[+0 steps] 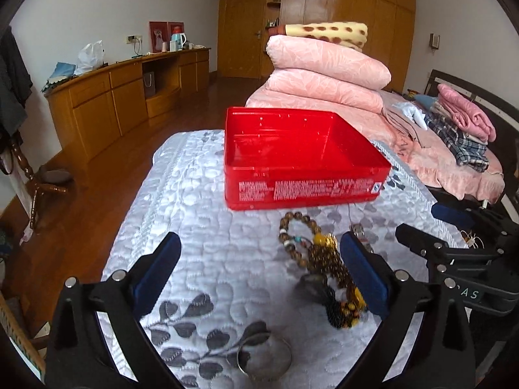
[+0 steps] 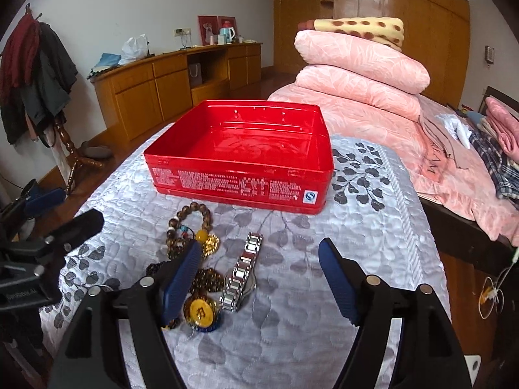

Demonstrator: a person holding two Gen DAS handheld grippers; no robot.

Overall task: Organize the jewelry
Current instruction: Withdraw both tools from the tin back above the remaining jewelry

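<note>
Nearest the left camera, a thin silver bangle (image 1: 264, 361) lies on the quilted grey cover (image 1: 207, 220), its lower edge cut off by the frame. The left tongs (image 1: 258, 257) hang wide apart over the cover, gripping nothing; their right finger hides part of the bead pile. The right tongs (image 2: 259, 269) are also spread wide and empty. Between their fingers lies a steel watch (image 2: 241, 275), its dial mostly hidden under its own band. Just beside the watch, partly behind the left finger, sit a round gold pendant (image 2: 201, 312) and tangled brown bead strings (image 2: 194, 227); how many strings there are is hard to tell. Beyond the jewelry, the open red tin box (image 2: 240, 181) stands on the cover with nothing visible inside. Farther off, folded pink quilts (image 2: 360, 74) are stacked on the bed
</note>
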